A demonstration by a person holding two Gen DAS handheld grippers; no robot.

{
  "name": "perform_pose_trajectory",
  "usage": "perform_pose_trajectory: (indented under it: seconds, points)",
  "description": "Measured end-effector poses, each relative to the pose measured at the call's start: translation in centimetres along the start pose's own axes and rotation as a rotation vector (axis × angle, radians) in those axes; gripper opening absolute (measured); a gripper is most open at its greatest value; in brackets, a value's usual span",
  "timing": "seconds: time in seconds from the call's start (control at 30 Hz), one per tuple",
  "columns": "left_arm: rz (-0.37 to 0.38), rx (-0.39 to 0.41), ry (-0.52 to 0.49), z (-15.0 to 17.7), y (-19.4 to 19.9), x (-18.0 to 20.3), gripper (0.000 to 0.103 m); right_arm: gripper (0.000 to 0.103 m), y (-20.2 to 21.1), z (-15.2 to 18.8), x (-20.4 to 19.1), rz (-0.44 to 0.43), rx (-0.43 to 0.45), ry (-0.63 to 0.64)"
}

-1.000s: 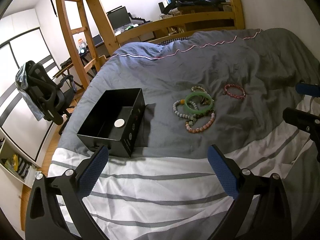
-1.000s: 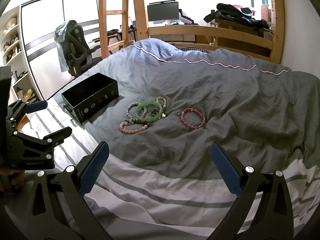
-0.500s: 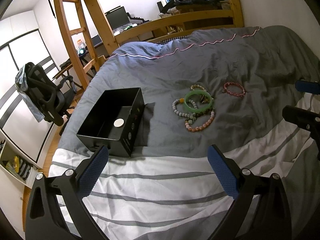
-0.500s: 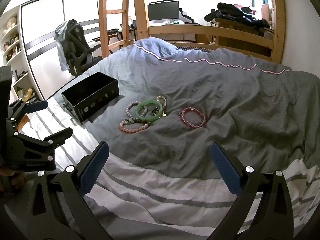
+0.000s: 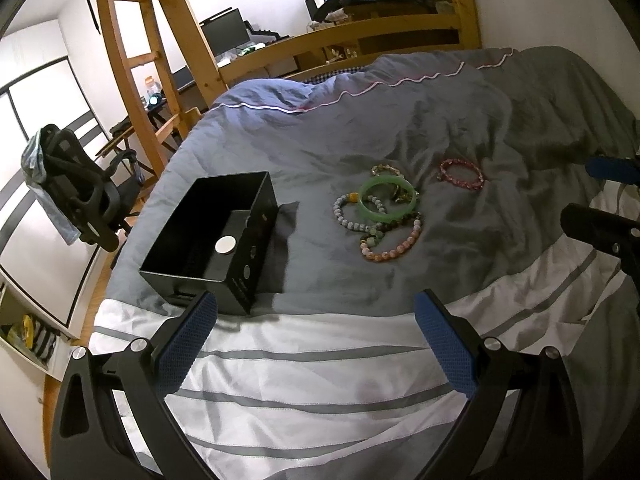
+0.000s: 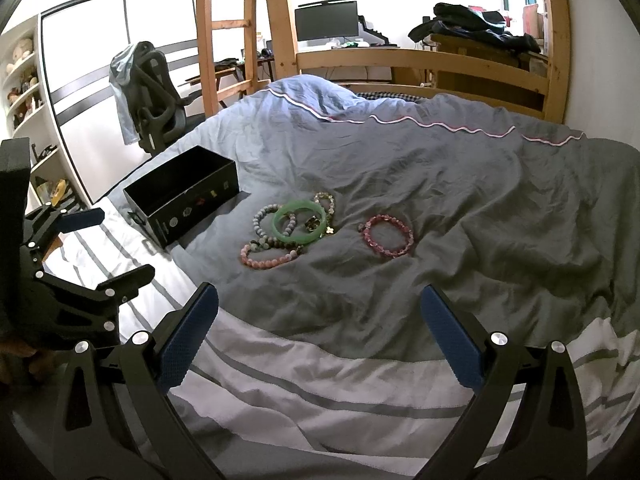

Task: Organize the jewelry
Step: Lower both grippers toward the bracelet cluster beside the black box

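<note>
Box sits open at your left, ahead of your left gripper; tangled bracelets lie mid-quilt, the red bracelet rightmost. Both jaws gape empty; your right gripper looks nearer it.

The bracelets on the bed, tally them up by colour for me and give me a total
Green bangle: 1
Dark pink beaded bracelet: 1
Pale pink beaded bracelet: 1
Grey-white beaded bracelet: 1
Dark green-brown beaded bracelet: 1
Gold-toned bracelet: 1
Total: 6. The heap overlaps, so a hidden piece is possible.
</note>
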State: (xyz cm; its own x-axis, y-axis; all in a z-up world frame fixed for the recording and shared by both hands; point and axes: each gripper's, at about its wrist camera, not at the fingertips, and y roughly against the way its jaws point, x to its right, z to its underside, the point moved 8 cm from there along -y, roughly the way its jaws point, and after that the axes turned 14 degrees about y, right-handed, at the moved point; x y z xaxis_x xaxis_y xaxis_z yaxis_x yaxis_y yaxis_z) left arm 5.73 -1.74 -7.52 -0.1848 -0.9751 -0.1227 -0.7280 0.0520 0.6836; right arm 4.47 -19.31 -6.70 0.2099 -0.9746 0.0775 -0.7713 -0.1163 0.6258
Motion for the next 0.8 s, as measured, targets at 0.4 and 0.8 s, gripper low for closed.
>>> perform_pose_trajectory:
  seconds: [0.4,0.8]
  points:
    - [0.057,-0.056,-0.039,-1.1,-3.1,2.3,0.097,0.1,-2.6,-0.7,1.2,0.029,-0.027,0.008]
    - [0.168,-0.166,-0.043,-1.4,-8.5,5.3,0.096,0.1,-8.3,-2.1,4.4,0.029,-0.096,0.0]
